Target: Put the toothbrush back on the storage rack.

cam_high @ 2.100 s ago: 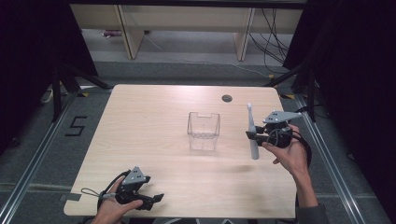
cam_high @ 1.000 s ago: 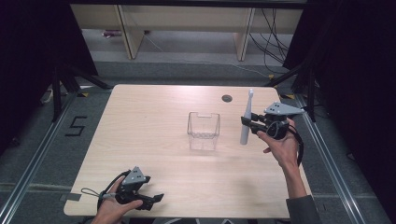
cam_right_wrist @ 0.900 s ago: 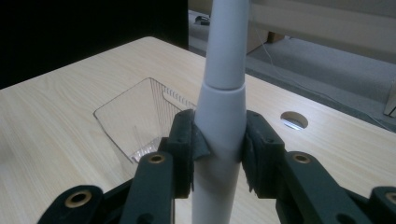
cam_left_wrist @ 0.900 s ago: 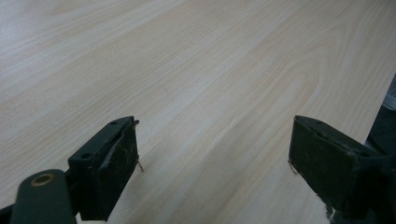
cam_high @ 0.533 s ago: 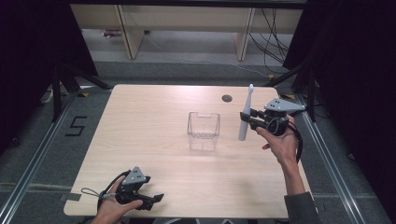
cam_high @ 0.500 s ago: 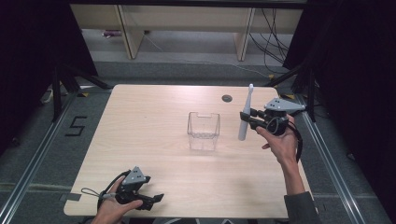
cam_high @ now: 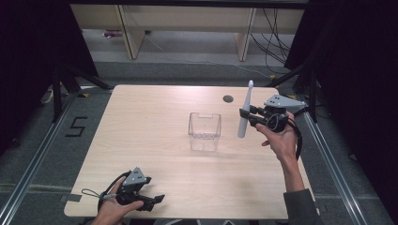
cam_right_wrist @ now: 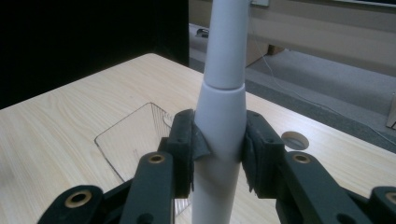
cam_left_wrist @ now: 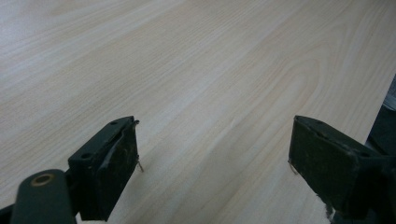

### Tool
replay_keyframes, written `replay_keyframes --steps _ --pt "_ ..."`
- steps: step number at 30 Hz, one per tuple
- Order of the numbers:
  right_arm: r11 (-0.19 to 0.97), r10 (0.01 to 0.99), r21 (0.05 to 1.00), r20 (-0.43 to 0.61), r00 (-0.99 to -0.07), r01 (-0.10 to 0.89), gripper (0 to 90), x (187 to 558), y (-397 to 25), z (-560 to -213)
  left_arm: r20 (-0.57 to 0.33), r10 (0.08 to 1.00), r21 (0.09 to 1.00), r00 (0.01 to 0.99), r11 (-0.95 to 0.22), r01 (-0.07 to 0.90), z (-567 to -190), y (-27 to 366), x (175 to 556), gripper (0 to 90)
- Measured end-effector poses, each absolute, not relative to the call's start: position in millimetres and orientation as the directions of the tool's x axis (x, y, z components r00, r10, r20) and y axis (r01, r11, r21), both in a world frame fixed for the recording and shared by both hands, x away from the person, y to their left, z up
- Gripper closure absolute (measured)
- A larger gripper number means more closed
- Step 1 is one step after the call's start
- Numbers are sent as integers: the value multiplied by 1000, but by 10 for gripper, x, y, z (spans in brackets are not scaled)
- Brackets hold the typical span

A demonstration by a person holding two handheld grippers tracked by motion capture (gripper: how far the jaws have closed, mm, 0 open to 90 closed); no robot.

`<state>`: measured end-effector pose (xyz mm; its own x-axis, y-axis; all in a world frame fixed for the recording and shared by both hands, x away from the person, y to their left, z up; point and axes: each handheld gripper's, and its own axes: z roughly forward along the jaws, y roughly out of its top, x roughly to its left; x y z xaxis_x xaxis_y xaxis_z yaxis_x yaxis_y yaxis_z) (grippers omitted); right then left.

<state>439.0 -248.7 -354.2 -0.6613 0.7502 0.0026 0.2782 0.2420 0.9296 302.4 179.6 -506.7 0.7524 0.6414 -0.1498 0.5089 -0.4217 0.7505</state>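
Table [cam_high: 155,117]: light wood top, seen from the high view, with a small round grommet hole [cam_high: 228,99] near its far edge, right of centre. The same hole [cam_right_wrist: 294,139] appears in the right gripper view, beyond the jaws.

Clear container [cam_high: 204,131]: a transparent, open-topped box standing upright near the middle of the table. Nothing can be made out inside it. In the right gripper view its clear outline [cam_right_wrist: 133,140] lies to the left of, and below, the jaws.

Electric toothbrush [cam_high: 244,112]: white, slender, held close to upright with its narrow head end uppermost and slightly tilted. It hangs above the table, just to the right of the container and apart from it. In the right gripper view the white handle [cam_right_wrist: 219,121] runs vertically through the frame, its top cut off by the upper edge.

Right gripper [cam_high: 251,117]: held in the person's right hand [cam_high: 281,140] over the right side of the table. Its 2 jaws are clamped on the toothbrush handle, 1 pad on each side.

Left gripper [cam_high: 155,200]: held in the person's left hand [cam_high: 112,211], low at the near left edge of the table, well apart from the container. In the left gripper view its 2 jaws stand wide apart over bare wood, gripping nothing [cam_left_wrist: 215,168].
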Motion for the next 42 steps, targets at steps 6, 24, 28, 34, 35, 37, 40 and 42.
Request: replay_keyframes --steps 6,24,28,34,35,37,40,42 --pt "229 751 932 15 -660 282 671 4426 -2465 -3521 -140 637 745 758 -436 504 -5062 1808 3029 150" --pt "229 732 940 4 -681 252 672 4515 -2298 -3378 -139 637 744 758 -438 504 -5063 1808 3029 150" --pt "229 727 943 -1 -687 242 671 4528 -2241 -3334 -138 635 743 760 -441 504 -5063 1811 3030 150" --pt "223 706 945 14 -708 241 671 4546 -2120 -3279 -140 636 744 759 -439 504 -5063 1809 3029 150" --pt "235 701 943 2 -713 234 671 4553 -2094 -3271 -151 642 750 752 -421 510 -5069 1798 3025 150" --pt "236 695 943 5 -719 235 671 4557 -2049 -3268 -142 637 745 758 -436 505 -5064 1808 3029 150" --pt "234 679 943 17 -734 238 672 4568 -1965 -3287 -142 636 745 758 -435 505 -5064 1808 3028 150" --pt "240 671 941 18 -741 240 671 4573 -1921 -3301 -156 644 752 749 -414 512 -5069 1795 3022 150"
